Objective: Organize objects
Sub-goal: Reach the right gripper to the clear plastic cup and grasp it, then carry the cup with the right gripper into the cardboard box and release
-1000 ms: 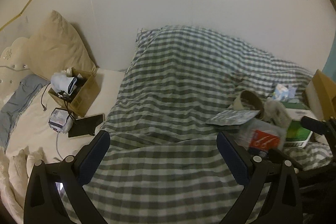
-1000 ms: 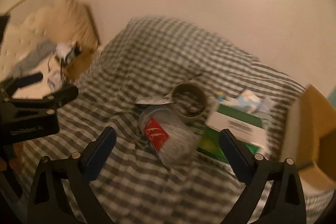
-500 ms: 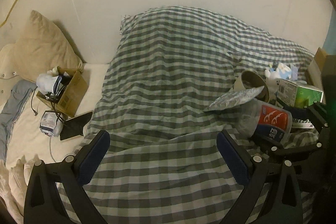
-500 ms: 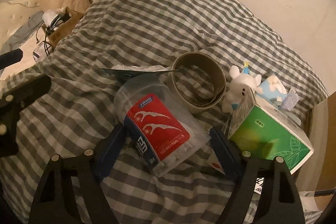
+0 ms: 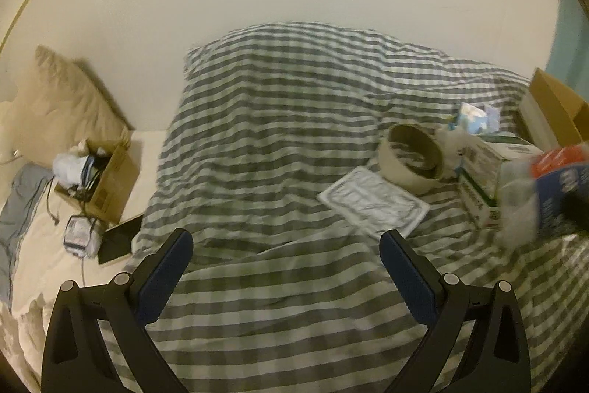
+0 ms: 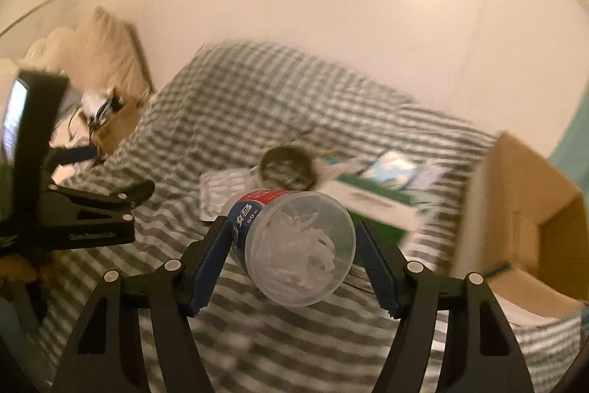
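My right gripper [image 6: 294, 238] is shut on a clear plastic floss-pick jar [image 6: 298, 249] with a red and blue label, held lifted above the checked duvet [image 6: 228, 120]. The jar also shows blurred at the right edge of the left wrist view [image 5: 545, 194]. My left gripper [image 5: 287, 245] is open and empty over the duvet [image 5: 279, 142]. On the duvet lie a silver foil pouch [image 5: 373, 199], a tape roll [image 5: 414, 159], a green and white box [image 5: 486, 172] and a tissue pack [image 5: 476, 118].
An open cardboard box [image 6: 526, 220] stands at the right. A small cardboard box of cables [image 5: 99, 175], a dark phone [image 5: 119, 242] and a beige pillow [image 5: 62, 105] sit on the cream sheet at the left. A white wall is behind.
My right gripper has closed on the floss-pick jar and lifted it off the duvet. The foil pouch now lies flat. The left gripper has stayed open.
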`<state>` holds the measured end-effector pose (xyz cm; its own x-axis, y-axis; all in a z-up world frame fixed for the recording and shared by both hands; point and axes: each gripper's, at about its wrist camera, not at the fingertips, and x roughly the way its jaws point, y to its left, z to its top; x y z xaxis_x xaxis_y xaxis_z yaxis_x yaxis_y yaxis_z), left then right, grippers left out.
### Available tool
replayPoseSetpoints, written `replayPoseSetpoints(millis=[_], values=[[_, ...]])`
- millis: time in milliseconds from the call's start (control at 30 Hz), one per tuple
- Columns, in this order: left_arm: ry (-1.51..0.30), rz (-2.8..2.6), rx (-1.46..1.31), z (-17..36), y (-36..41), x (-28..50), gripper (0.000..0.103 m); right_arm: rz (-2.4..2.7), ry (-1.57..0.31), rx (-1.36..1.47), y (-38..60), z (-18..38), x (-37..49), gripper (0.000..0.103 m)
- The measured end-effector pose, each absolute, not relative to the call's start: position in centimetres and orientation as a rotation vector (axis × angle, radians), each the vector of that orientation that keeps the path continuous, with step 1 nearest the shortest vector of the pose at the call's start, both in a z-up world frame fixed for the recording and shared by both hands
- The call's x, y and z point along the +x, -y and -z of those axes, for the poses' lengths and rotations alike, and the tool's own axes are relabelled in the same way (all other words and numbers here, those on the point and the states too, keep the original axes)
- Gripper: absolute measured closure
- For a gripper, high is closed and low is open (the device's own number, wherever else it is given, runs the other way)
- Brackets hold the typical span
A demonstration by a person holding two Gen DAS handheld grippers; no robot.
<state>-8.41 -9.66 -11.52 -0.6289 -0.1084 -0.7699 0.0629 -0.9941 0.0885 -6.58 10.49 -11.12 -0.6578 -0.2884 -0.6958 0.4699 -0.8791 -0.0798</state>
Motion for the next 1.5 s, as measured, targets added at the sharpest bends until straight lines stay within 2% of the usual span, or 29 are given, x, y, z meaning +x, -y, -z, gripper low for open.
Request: replayPoseSetpoints(millis=[233,400,467,567,633,800,900,1000,1100,1133,1200,1500], values=[[0.172,2.777,1.414,13.4,5.3,-10.1,0.0,2.658,-0.332,0.967,-14.5,10.1,-6.7,0.035],[0.358,2.74,1.488,15.9,2.0,-11.9,0.002,2.65,-0.297,1.002,-15.7,11.5,-7.5,0.035],[0.431,2.696,1.541,17.1,1.4,-12.9,0.01,2.641,-0.272,1.011,-16.0,11.8,-7.9,0.036],[0.435,2.687,1.61,18.2,1.1,-14.0,0.021,2.628,-0.229,1.023,-16.3,12.0,-8.3,0.036],[0.42,2.701,1.631,18.2,1.1,-14.6,0.034,2.619,-0.217,1.025,-16.7,12.3,-8.4,0.036],[0.394,2.704,1.678,18.4,1.2,-15.5,0.041,2.597,-0.21,1.052,-16.7,13.0,-8.3,0.036],[0.375,2.76,1.647,17.4,1.3,-15.0,0.068,2.597,-0.211,1.053,-16.6,12.9,-8.3,0.036],[0.405,2.775,1.594,15.8,1.3,-14.5,0.082,2.601,-0.22,1.048,-16.6,12.6,-7.9,0.036],[0.366,2.807,1.557,14.3,1.7,-13.5,0.087,2.603,-0.23,1.037,-16.6,12.1,-7.3,0.037],[0.351,2.816,1.527,13.7,2.0,-12.8,0.094,2.604,-0.233,1.031,-16.6,11.8,-7.0,0.037],[0.341,2.822,1.499,12.7,2.4,-12.1,0.099,2.607,-0.239,1.019,-16.6,11.1,-6.5,0.037],[0.195,3.006,1.368,5.1,0.8,-8.5,0.102,2.648,-0.234,0.888,-17.7,5.2,-3.4,0.037]])
